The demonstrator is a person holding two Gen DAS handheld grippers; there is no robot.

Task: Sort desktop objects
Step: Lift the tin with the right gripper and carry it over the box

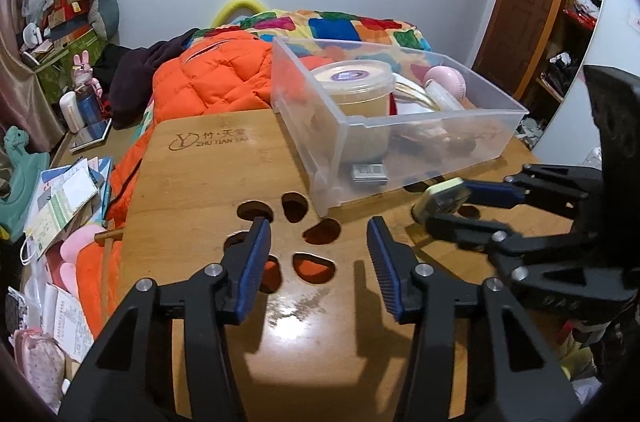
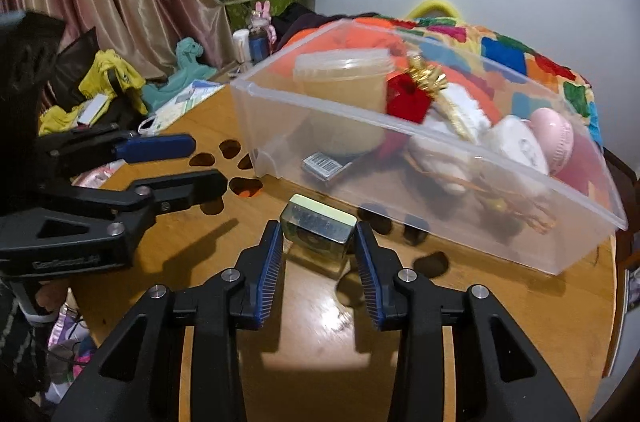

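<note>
the right gripper point(image 2: 318, 246) has its jaws clamped on a small pale-topped block point(image 2: 318, 228), held just above the wooden table point(image 2: 320, 326), near the clear plastic bin point(image 2: 500, 218) ahead. the left gripper point(image 1: 318, 254) hangs with jaws apart, nothing between them, only the table's cut-out holes point(image 1: 294, 206) beyond.

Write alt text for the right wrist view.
The right gripper grips a small pale-topped block between its jaws, just above a wooden table. Right behind it stands a clear bin holding a tub, a red bow and other small things. The left gripper reaches in from the left with nothing between its jaws.
</note>
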